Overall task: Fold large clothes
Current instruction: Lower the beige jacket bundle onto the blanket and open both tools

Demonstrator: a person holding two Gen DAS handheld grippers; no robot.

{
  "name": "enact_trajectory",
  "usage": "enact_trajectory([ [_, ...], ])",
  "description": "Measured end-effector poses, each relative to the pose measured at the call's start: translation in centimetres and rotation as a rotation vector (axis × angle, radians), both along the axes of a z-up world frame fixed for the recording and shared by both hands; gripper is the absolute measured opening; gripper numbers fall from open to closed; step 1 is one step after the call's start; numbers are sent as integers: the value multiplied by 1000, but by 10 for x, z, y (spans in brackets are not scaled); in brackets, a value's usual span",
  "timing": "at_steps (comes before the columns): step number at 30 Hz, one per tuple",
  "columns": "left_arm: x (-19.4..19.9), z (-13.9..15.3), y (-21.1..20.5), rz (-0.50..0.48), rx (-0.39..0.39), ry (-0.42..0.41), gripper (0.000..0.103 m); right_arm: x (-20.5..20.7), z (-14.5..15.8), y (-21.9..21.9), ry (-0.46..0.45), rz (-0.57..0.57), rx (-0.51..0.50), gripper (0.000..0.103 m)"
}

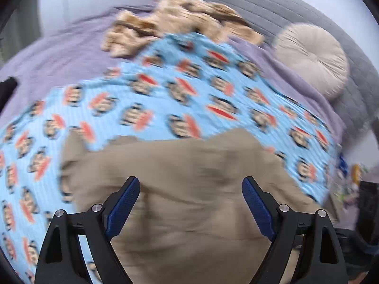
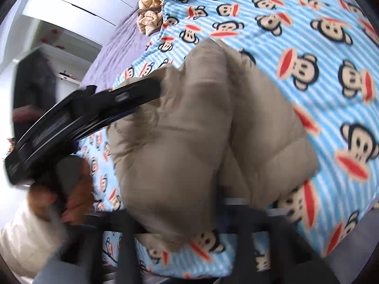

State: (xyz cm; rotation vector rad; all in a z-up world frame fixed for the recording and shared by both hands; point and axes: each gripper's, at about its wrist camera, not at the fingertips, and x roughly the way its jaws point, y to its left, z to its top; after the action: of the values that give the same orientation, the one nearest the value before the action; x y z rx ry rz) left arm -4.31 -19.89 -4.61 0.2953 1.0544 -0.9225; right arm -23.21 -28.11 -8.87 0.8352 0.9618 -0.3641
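A large beige-brown garment (image 1: pixel 189 189) lies on a blue striped blanket with monkey faces (image 1: pixel 165 94) on the bed. My left gripper (image 1: pixel 190 184) is open, its blue pads wide apart just above the garment. In the right wrist view the garment (image 2: pixel 189 130) is bunched and folded over, draping down over my right gripper (image 2: pixel 227 203), whose fingers are blurred and mostly hidden under the cloth. The left gripper (image 2: pixel 142 92) shows from the side at the garment's left edge, held by a hand (image 2: pixel 71 194).
A tan striped garment (image 1: pixel 175 23) lies crumpled at the far side of the bed, on a purple sheet (image 1: pixel 59 54). A round beige cushion (image 1: pixel 312 56) leans on the grey headboard (image 1: pixel 260 2). White cupboards (image 2: pixel 78 2) stand beyond the bed.
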Motion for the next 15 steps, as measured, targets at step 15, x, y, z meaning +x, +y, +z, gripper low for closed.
enact_trajectory([
  [15, 8, -89, -86, 10, 155, -78, 88, -49, -58, -55, 146, -146, -31, 16],
])
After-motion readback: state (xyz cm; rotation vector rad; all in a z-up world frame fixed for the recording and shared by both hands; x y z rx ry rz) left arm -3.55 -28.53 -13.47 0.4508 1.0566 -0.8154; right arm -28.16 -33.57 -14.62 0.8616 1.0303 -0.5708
